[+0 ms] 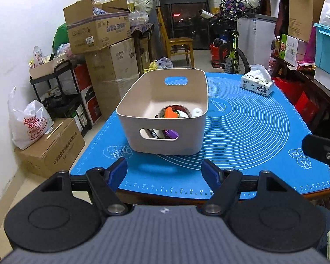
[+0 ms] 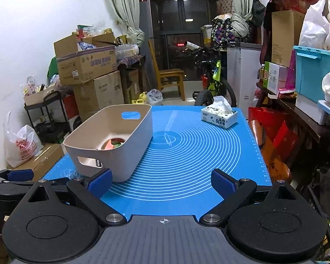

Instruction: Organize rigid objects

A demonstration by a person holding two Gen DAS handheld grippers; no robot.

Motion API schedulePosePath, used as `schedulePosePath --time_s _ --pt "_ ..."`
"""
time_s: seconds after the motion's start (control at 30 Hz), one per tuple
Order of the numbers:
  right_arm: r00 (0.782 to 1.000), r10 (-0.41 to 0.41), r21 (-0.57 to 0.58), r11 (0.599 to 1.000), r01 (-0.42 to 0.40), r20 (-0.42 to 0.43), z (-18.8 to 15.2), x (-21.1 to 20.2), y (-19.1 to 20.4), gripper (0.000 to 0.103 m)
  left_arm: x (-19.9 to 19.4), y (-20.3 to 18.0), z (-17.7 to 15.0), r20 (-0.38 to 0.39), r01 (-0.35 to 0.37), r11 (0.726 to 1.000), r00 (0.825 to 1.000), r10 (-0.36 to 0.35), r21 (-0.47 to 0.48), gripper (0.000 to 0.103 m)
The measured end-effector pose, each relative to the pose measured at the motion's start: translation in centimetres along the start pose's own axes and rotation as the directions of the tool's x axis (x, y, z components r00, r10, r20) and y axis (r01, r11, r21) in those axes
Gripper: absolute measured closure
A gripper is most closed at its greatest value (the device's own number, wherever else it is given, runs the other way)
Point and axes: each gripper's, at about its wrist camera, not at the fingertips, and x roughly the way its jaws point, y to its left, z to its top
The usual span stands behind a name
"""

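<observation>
We see a surface covered by a blue silicone mat with white rings (image 2: 187, 154), cardboard boxes (image 1: 99, 30) stacked left. The beige plastic bin (image 1: 162, 112), holding small items, sits left of centre, its long axis running away from us. Bare mat lies right, up to a tissue pack (image 2: 219, 116). Left claw (image 1: 164, 172) and right claw (image 2: 161, 183) hang open, empty.

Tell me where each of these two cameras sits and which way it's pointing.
Left wrist view: sits on the left gripper at the table's near edge, facing the beige bin head-on; its own open blue-padded fingers show, and the other gripper's edge at far right.
Right wrist view: sits on the right gripper, further right, looking down the blue mat with the bin to its left; its open fingers show, and the left gripper at far left.
Shared: bin, mat, tissue box, chair, bicycle, cardboard boxes.
</observation>
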Motion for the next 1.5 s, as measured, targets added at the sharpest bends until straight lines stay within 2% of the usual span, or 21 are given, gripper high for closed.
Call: schedulePosePath --time_s 0.53,1.5 --pt "1.000 -0.012 0.006 1.000 0.012 -0.004 -1.3 -0.1 0.4 0.007 -0.3 -0.9 -0.6 0.036 0.001 0.998 0.999 -0.003 0.055 0.028" --pt "1.000 -0.021 -0.021 1.000 0.021 0.006 -1.0 -0.3 0.9 0.007 -0.5 -1.1 -0.7 0.036 -0.002 0.998 0.999 0.000 0.055 0.028"
